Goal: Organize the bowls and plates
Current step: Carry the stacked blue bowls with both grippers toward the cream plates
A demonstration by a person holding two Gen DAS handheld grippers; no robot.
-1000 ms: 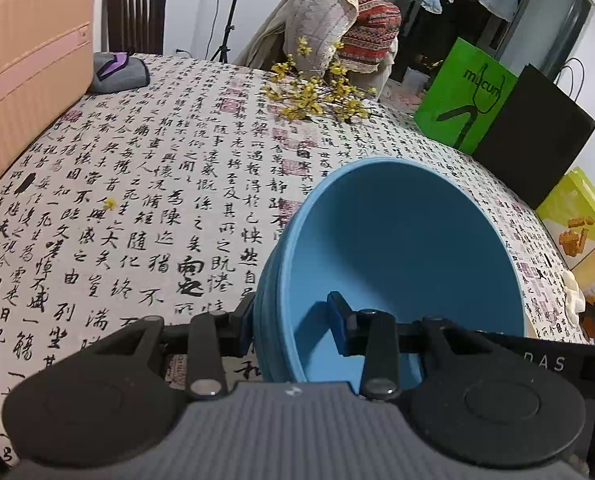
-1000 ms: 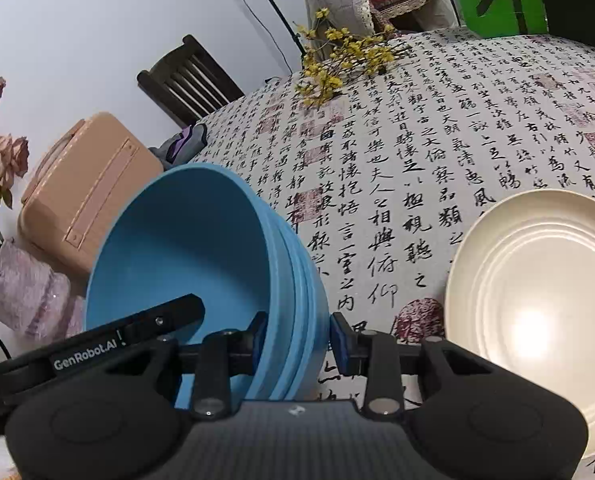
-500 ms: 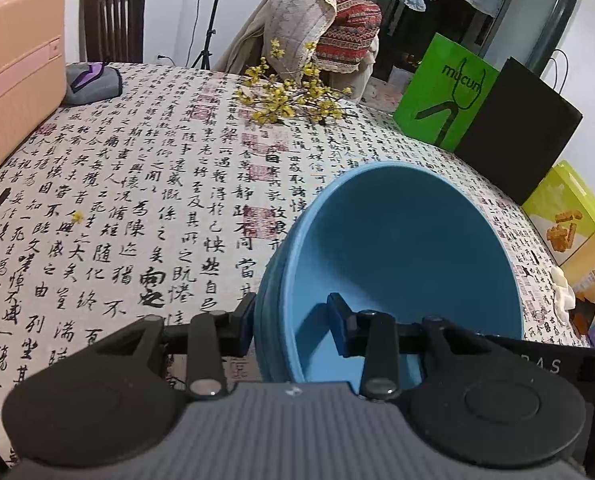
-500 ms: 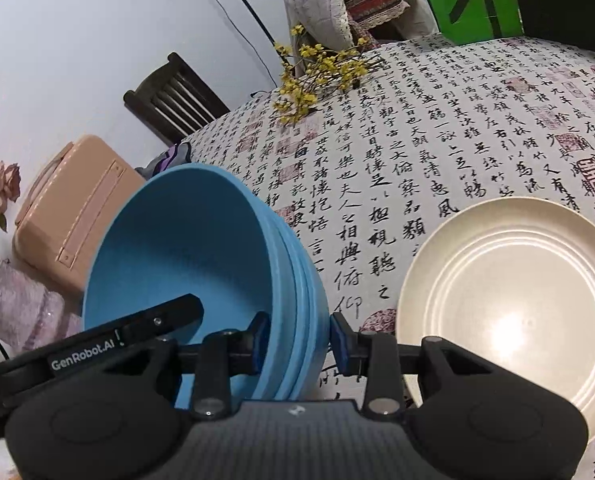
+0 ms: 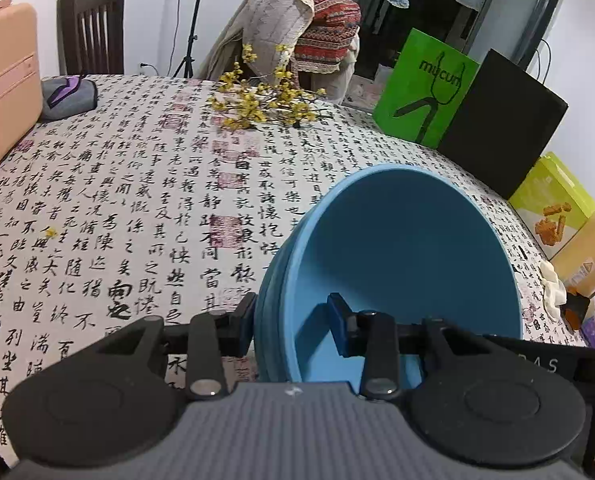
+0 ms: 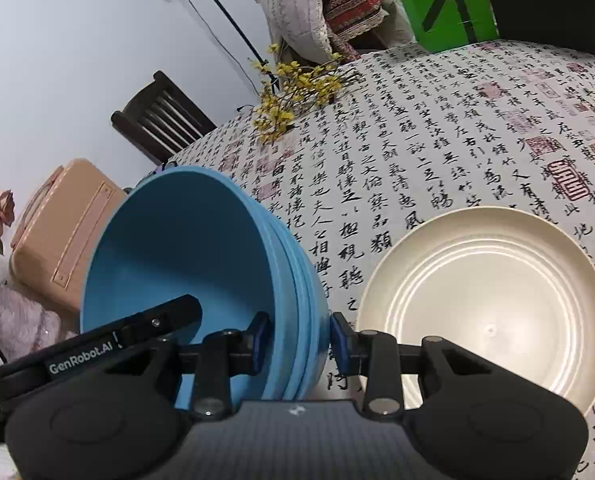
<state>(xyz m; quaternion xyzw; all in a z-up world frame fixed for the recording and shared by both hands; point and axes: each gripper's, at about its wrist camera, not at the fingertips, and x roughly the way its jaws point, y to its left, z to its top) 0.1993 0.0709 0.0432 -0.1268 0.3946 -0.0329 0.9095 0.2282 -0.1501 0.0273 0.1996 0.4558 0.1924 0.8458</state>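
Note:
A nested stack of blue bowls (image 5: 401, 264) is held off the table between both grippers. My left gripper (image 5: 291, 324) is shut on the stack's left rim, one pad outside and one inside. On the opposite rim, my right gripper (image 6: 299, 338) is shut on the same blue bowls (image 6: 185, 256), and the left gripper's finger (image 6: 157, 322) shows inside the bowl there. A cream plate (image 6: 485, 304) with ringed grooves lies flat on the tablecloth, just right of the right gripper.
The round table (image 5: 145, 200) wears a calligraphy-print cloth. Yellow flower sprigs (image 5: 265, 100) lie at its far side, a grey pouch (image 5: 67, 96) and a pink suitcase (image 5: 1, 84) at the left. Green and black bags (image 5: 425, 88), a snack box (image 5: 553, 208) and a chair (image 5: 91, 32) ring the table.
Both grippers carried the bowl stack sideways over the table; the cream plate has slid further into the right wrist view and the suitcase has drifted toward the edge of the left view. Both grips are unchanged.

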